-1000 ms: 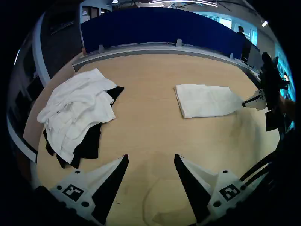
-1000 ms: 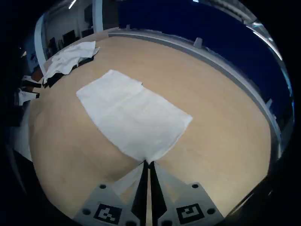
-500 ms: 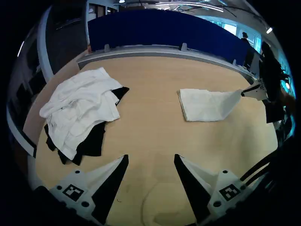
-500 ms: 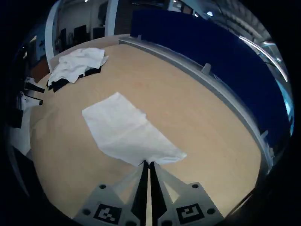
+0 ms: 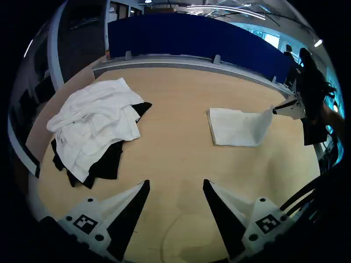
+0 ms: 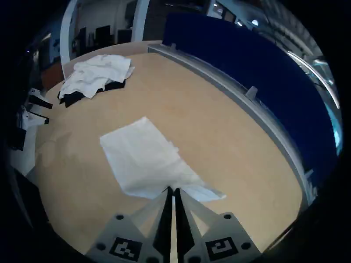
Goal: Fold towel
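A white towel lies partly folded on the wooden table. Its right end is lifted off the surface. My right gripper is shut on that raised edge of the towel; the same gripper appears at the far right in the left gripper view, held by a hand. My left gripper hangs open above the near part of the table, with nothing between its fingers, well short of the towel.
A heap of white and black cloths lies on the left of the table, also seen far off as a heap. A blue partition and a grey rail run along the table's far edge.
My right gripper has lifted the towel's end higher and carried it toward the other end, so the flat part looks shorter. The left gripper has stayed open and nearly still.
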{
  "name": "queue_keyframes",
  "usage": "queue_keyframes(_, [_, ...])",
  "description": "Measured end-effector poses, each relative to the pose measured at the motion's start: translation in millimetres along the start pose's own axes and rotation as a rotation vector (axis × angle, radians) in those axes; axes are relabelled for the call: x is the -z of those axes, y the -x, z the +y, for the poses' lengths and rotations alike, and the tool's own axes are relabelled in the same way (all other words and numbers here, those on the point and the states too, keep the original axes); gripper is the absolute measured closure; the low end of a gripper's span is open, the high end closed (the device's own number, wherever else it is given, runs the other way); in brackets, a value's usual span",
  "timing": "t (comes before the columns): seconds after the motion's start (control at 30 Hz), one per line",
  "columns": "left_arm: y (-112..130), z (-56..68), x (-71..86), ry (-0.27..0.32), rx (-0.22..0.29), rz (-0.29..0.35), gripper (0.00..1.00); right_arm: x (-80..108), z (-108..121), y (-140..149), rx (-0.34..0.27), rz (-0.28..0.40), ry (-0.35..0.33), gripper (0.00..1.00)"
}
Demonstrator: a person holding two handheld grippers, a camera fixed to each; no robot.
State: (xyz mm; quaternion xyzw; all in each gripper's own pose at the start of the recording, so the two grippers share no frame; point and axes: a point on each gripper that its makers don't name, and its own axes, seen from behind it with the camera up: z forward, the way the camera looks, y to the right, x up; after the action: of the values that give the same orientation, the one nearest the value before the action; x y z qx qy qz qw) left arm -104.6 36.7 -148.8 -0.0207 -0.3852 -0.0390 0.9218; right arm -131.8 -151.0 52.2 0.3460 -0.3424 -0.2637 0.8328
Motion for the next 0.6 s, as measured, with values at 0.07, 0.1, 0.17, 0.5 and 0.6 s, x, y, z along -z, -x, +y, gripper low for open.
queue_keyframes(0.07, [-1.6,-2.4,0.9,-0.009,0.006,0.007,0.10,-4.8,-4.8,-9.8,0.022,0.004,-0.011,0.96])
queue_keyframes(0.1, [-2.6,-3.8,1.5,-0.013,0.010,0.010,0.10,-7.6,-7.6,-15.4,0.035,0.006,-0.018,0.96])
queue_keyframes(0.17, [-4.2,-7.0,3.1,-0.024,0.018,0.019,0.10,-13.5,-13.6,-25.8,0.058,0.008,-0.031,0.96])
queue_keyframes(0.5, [-9.8,-19.3,13.2,-0.059,0.068,0.061,0.10,-54.2,-67.5,-68.0,0.169,0.005,-0.133,0.97])
queue_keyframes(0.6, [-9.5,-22.0,15.7,-0.067,0.087,0.071,0.10,-70.8,-91.2,-72.0,0.190,-0.001,-0.174,0.96])
